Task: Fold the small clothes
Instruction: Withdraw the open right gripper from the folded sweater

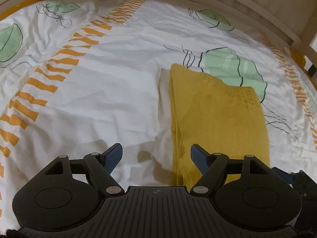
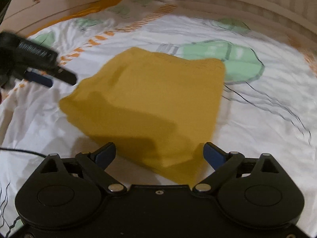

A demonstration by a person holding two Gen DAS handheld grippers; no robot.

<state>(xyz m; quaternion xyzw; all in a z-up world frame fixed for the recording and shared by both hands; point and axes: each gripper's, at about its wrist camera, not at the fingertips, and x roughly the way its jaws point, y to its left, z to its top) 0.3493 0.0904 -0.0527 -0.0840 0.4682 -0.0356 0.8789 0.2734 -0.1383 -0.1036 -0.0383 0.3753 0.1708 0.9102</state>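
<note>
At the bottom of the left wrist view, the left tool (image 1: 156, 158) hangs spread over a bed, nothing pinched; its right blue pad (image 1: 199, 158) overlaps the near edge of a folded mustard-yellow knit garment (image 1: 218, 119) without pressing it. In the right wrist view, the right tool (image 2: 159, 153) stands wide apart too, the garment's (image 2: 154, 99) near corner lying loose between its fingers. The garment rests flat at mid-frame on a white duvet cover (image 1: 111, 91) printed with orange stripes and green leaves. Beyond, a pale wooden bed frame (image 1: 247, 6) curves along the upper edge.
</note>
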